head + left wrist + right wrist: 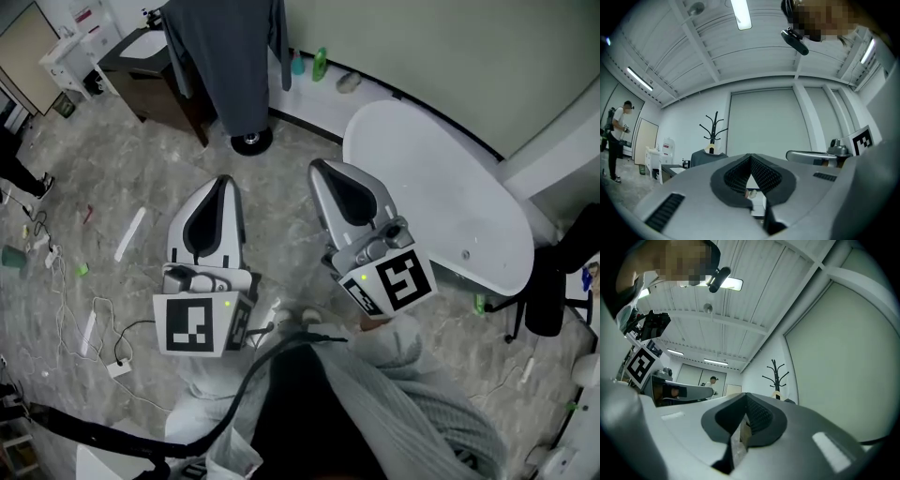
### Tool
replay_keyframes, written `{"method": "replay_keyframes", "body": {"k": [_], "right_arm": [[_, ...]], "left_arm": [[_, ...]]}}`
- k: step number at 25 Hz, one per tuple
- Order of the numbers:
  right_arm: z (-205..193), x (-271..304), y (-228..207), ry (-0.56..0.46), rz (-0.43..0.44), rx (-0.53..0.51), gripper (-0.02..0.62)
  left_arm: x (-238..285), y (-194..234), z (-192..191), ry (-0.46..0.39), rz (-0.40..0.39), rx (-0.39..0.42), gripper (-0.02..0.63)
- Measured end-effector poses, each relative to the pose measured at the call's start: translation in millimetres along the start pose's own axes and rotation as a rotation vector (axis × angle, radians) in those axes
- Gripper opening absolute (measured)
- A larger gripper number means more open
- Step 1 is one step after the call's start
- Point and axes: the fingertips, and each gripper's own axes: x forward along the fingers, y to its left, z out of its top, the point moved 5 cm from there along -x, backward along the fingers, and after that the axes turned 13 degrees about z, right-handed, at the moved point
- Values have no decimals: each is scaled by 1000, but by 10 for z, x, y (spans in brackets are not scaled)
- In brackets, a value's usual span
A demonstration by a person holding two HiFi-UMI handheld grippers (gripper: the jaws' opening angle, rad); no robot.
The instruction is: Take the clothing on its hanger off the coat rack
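A dark grey garment (230,56) hangs on its hanger from the black coat rack, whose round base (251,142) stands on the floor ahead of me. The left gripper (223,183) and the right gripper (321,169) are held side by side in front of the person, both shut and empty, well short of the rack. In the left gripper view the shut jaws of the gripper (751,161) point toward the coat rack (714,126) with the garment (707,157) below its prongs. Over the right gripper (746,399), its own view shows the rack (775,373) and the hanger's top (776,394).
A white oval table (441,202) stands to the right, with a black chair (562,272) beyond it. A dark desk (155,70) sits left of the rack. Bottles (320,64) stand by the wall. Cables (94,319) litter the floor at left. A person (618,136) stands far off.
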Motion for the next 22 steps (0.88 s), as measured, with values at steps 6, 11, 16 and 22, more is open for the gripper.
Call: {"method": "replay_keyframes", "body": {"k": [6,11,16,22], "right_arm": [[-54,16,-244,-11,32,18,2],[-123,71,-425,-1,68,31,2],[-360,349,-739,14,82,45,2],[-648,1002,-1260,16,63,33,2]], "left_arm": [[166,-69,-19,-14,40,15,5],[352,-183,-68,-3,62,15,5],[779,-47,-240,16,71,19,5],[1599,363,-363,-6,76,28,5]]}}
